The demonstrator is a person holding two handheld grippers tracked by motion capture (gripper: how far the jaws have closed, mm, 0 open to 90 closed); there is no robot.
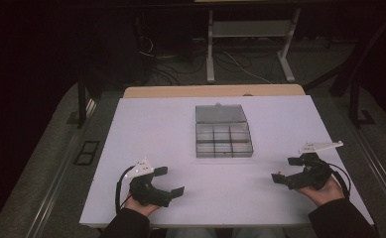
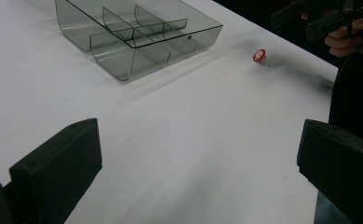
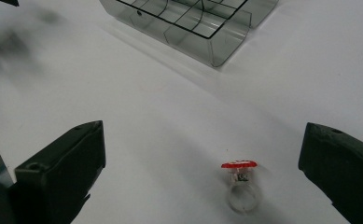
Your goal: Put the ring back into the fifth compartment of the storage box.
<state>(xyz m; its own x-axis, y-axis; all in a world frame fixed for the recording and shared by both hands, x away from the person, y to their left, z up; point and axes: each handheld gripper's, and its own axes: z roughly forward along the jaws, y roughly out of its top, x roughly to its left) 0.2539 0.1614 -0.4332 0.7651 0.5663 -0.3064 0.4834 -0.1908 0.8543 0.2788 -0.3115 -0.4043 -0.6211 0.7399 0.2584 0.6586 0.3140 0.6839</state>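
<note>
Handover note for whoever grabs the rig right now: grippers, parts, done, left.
Left gripper: open, holding nothing, low over the near left of the table.
Right gripper: open, holding nothing, jaws either side of the ring but apart from it.
Ring: clear band with a red top, lying on the table at the near right, just ahead of the right gripper.
Organizer box: clear, lid open, mid-table; its compartments look empty.
Done: nothing moved as far as the frames show.
Left: probably close on the ring and put it in a compartment.
</note>
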